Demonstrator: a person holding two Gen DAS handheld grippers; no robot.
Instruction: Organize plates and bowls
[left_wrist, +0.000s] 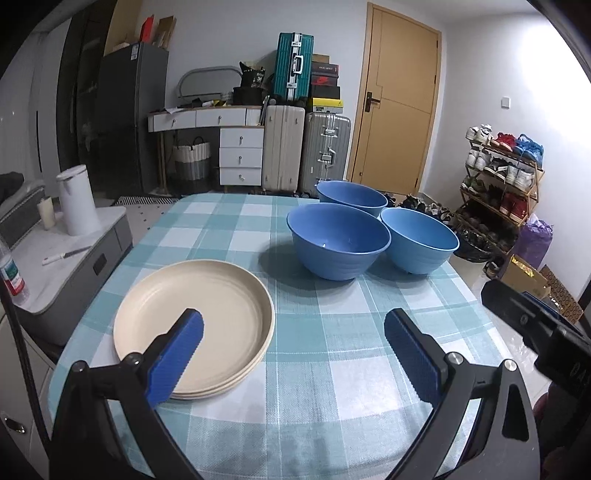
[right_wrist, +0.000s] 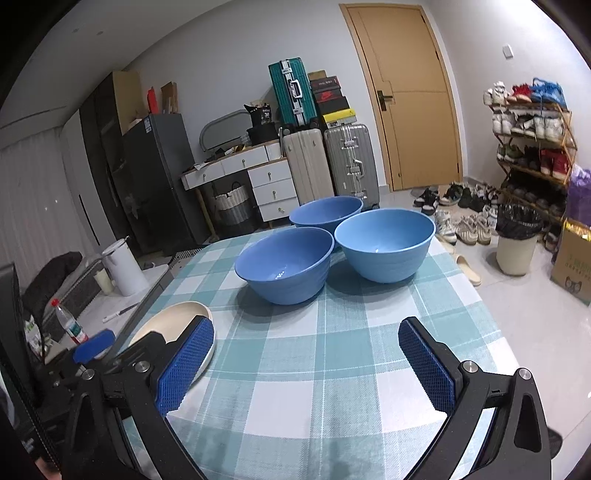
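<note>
Left tongs (left_wrist: 293, 334) gape above stacked cream plates (left_wrist: 207, 317) near three blue bowls (left_wrist: 338, 240).

- Shoebox (right_wrist: 330, 96), red, in the stack beside the teal suitcase: white swoosh logo (wordmark too small to read).
- Black bag (right_wrist: 263, 115) on the white drawer unit: number "36" on its label (remaining print illegible).
- Cardboard box (right_wrist: 571, 267) on the floor at right: cat-face drawing and a line of characters, unreadable.
- Bottle (right_wrist: 70, 325) label: print illegible.
</note>
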